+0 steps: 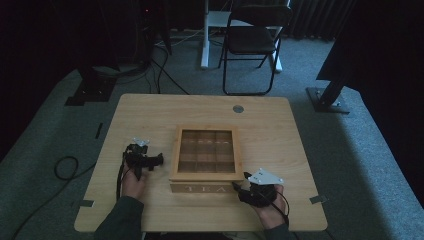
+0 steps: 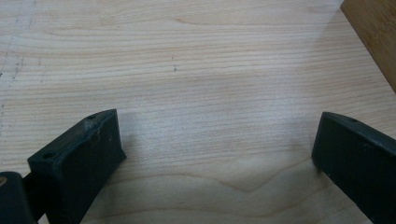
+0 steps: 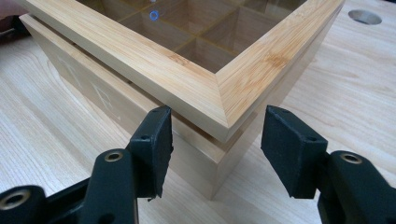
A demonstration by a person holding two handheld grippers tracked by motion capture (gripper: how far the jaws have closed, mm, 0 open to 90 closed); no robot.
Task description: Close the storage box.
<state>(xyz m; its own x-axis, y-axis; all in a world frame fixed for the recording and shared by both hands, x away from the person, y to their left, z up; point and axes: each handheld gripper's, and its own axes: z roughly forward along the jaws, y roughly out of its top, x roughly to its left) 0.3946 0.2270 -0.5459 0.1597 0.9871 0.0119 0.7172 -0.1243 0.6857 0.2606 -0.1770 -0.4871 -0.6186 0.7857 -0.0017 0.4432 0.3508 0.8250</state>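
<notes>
A bamboo tea box [image 1: 206,152] with a glass-paned lid sits mid-table, "TEA" printed on its front wall. Its lid [image 3: 201,70] stands slightly raised above the base [image 3: 187,149] at the near right corner. My right gripper [image 3: 215,140] is open, its jaws to either side of that corner without touching it; in the high view the right gripper [image 1: 246,184] is at the box's front right. My left gripper [image 2: 217,149] is open over bare wood, left of the box; from above the left gripper [image 1: 150,159] lies beside the box's left wall [image 2: 373,32].
The wooden table [image 1: 150,115] has a round metal grommet [image 1: 238,108] near its far edge. A folding chair [image 1: 252,40] stands beyond the table, with cables [image 1: 65,167] on the carpet to the left. Bare tabletop surrounds the box.
</notes>
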